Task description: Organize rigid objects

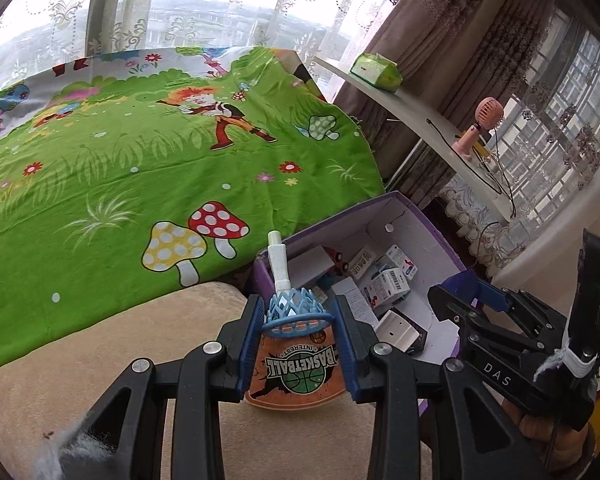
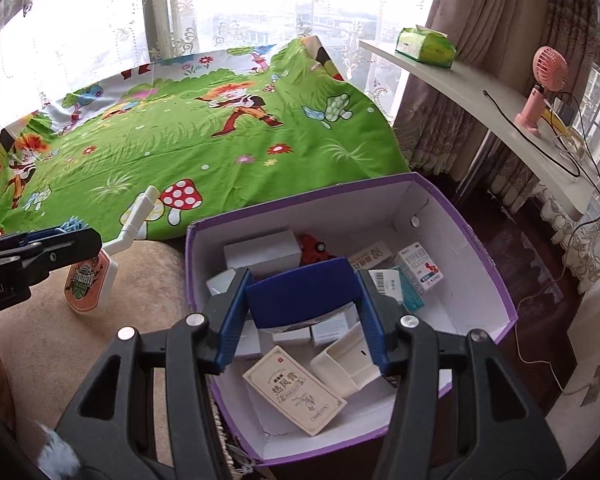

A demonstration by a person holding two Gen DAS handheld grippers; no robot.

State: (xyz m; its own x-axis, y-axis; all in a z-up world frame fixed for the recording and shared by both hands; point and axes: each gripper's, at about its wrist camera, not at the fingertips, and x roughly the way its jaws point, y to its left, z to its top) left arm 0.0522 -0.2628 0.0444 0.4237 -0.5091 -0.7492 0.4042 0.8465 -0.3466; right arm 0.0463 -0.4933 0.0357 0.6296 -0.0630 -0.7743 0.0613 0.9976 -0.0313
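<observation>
- The toy basketball hoop sits clamped between the blue pads of the left gripper, its orange "BASKETBALL" backboard seen upside down, its blue net ring toward the camera and its white pole pointing away.
- In the right wrist view the same toy basketball hoop is to the left of the box, over the beige cushion, with the pole angled up toward the green sheet; whether its lower edge touches the cushion cannot be told.
- The right gripper grips a dark blue block between its pads, held above the open box.
- The purple box, white inside, holds a loose pile: a cream carton with Chinese print at the near end, a cream plastic holder beside it, white boxes, a red toy car toward the far wall, and medicine cartons on the right.
- The left wrist view shows the purple box only partly, behind the hoop, with the right gripper seen from the side at its right rim.
- Only the right wrist view shows the near-end contents.
- Beyond lies the green cartoon sheet printed with mushrooms.
- A white shelf carries a green tissue pack and a pink fan with cables.
</observation>
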